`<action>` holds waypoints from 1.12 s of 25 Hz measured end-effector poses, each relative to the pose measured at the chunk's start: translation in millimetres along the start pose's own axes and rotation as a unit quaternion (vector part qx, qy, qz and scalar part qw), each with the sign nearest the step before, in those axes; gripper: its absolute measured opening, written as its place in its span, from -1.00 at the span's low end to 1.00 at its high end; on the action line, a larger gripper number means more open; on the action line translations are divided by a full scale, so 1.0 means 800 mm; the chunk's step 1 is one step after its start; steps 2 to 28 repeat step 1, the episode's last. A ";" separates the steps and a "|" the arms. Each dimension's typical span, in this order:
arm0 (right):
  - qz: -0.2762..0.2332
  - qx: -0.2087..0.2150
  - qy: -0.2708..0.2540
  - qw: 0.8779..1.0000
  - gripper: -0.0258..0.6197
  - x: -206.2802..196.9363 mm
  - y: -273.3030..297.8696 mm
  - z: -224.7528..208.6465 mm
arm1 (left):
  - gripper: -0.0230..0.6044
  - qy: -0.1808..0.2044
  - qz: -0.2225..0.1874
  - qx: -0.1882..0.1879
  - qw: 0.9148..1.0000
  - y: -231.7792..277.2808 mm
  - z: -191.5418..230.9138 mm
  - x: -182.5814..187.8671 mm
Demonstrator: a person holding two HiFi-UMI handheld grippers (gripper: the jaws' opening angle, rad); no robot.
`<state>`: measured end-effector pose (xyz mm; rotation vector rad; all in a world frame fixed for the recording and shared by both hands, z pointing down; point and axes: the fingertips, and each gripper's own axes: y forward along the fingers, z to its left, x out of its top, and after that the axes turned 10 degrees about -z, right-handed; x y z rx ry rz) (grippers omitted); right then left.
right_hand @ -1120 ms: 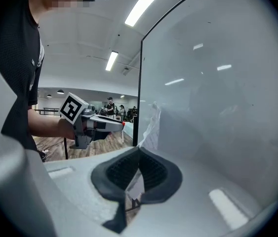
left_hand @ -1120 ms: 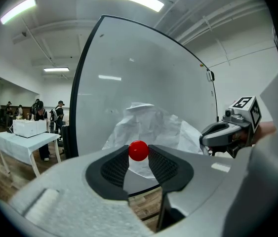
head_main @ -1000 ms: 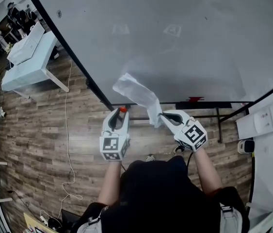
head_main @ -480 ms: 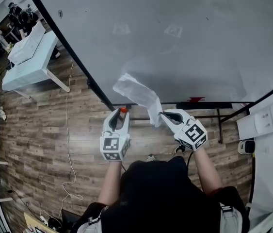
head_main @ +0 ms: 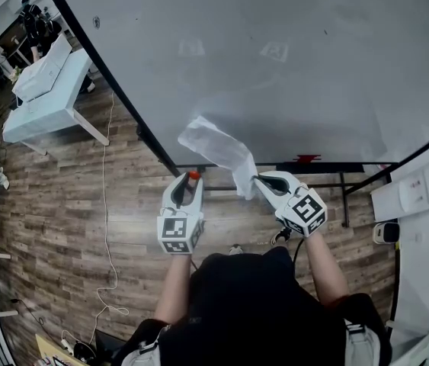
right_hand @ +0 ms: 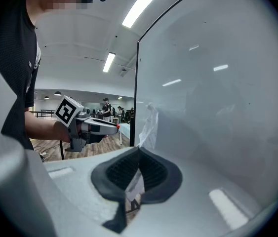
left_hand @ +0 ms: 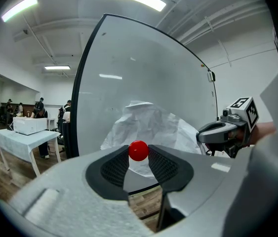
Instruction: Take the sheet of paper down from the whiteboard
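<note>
A crumpled white sheet of paper (head_main: 216,145) hangs in front of the big whiteboard (head_main: 298,59), off its surface. My right gripper (head_main: 254,181) is shut on the sheet's lower edge; in the right gripper view the paper (right_hand: 149,126) runs out from the closed pads of that gripper (right_hand: 138,153). My left gripper (head_main: 190,177) is beside it to the left, shut on a small round red magnet (head_main: 193,174). In the left gripper view the red magnet (left_hand: 139,150) sits pinched between the two black pads, with the paper (left_hand: 151,126) behind it.
The whiteboard's black frame and stand (head_main: 305,165) run along the wood floor just ahead. A light blue table (head_main: 46,101) with a white box stands far left. A white cable (head_main: 107,204) trails over the floor. White equipment (head_main: 420,189) is at the right.
</note>
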<state>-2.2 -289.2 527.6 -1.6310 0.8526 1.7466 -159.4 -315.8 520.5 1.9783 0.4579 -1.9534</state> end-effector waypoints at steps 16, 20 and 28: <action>-0.001 0.000 0.001 1.000 -0.91 0.001 0.000 0.000 | -0.50 0.000 0.000 0.000 1.000 0.000 0.000 0.000; -0.001 0.000 0.001 1.000 -0.91 0.001 0.000 0.000 | -0.50 0.000 0.000 0.000 1.000 0.000 0.000 0.000; -0.001 0.000 0.001 1.000 -0.91 0.001 0.000 0.000 | -0.50 0.000 0.000 0.000 1.000 0.000 0.000 0.000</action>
